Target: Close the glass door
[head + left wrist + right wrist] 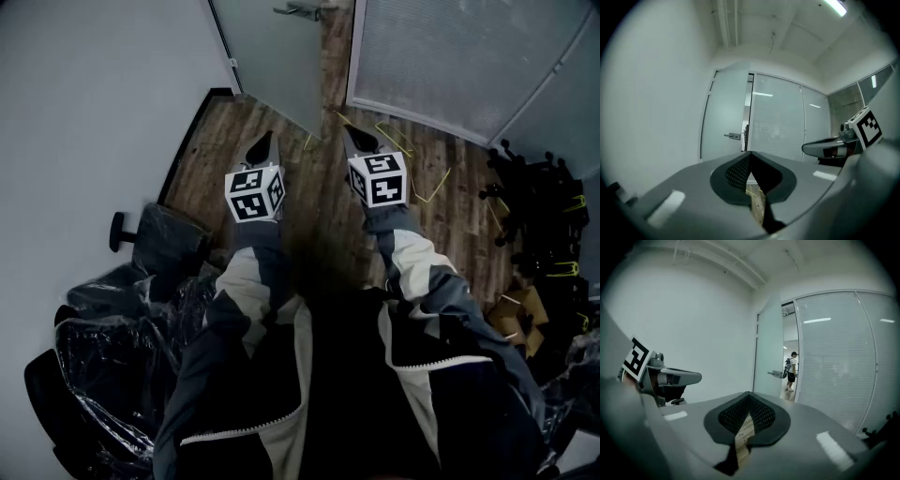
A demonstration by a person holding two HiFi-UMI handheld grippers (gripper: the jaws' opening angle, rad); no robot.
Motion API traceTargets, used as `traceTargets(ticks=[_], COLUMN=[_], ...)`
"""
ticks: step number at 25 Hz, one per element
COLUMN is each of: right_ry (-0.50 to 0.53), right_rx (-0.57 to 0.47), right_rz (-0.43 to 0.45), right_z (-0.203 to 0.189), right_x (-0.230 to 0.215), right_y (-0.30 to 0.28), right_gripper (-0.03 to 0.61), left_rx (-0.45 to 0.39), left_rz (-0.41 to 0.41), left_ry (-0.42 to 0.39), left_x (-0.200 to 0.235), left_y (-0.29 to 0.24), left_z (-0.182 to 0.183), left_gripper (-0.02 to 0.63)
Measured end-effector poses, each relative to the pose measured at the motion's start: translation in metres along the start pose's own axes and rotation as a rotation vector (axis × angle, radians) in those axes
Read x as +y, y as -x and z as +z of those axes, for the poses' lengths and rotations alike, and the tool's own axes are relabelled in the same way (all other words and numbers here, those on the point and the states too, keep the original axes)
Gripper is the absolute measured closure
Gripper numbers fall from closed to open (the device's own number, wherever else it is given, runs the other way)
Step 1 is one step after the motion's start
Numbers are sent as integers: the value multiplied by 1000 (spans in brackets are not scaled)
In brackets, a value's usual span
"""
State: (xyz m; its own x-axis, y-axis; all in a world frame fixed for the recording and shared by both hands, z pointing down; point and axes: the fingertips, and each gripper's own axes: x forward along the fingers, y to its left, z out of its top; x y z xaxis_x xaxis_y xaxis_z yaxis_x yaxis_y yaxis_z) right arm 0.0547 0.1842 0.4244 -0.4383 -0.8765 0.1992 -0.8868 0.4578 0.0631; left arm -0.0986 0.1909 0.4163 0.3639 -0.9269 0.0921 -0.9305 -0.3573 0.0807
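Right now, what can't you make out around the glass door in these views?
- Glass door top: head view, cut off by the upper edge; handle is half cropped there.
- Person past the doorway: right gripper view, too small for detail.
- Black pile by the right edge: head view, too dark and cropped to identify.

Dark wood-plank floor [319, 216] runs out from the foot of the glass door [277, 66]; just right of the door's lower corner, thin yellow strips [433, 186] lie looped on the planks; further right of the door stands a heap of what look like black wheeled chair bases [530, 183], with cardboard boxes [521, 317] beyond it, nearer the camera; well left of the door and nearer the camera, plastic-wrapped black chairs [141, 309] sit on the floor.
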Motion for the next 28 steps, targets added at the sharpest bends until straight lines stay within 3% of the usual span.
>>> traceTargets(ticks=[19, 28], right_ry=[17, -17], right_rx=[-5, 3], right_rz=[22, 57], right_z=[4, 2], right_x=[21, 7], right_y=[-22, -60], right_gripper=[572, 560], left_rx=[-15, 4], left_rz=[-26, -24], left_ry=[-26, -22], left_x=[25, 34], left_y=[-3, -43], left_z=[3, -6], left_gripper=[609, 611])
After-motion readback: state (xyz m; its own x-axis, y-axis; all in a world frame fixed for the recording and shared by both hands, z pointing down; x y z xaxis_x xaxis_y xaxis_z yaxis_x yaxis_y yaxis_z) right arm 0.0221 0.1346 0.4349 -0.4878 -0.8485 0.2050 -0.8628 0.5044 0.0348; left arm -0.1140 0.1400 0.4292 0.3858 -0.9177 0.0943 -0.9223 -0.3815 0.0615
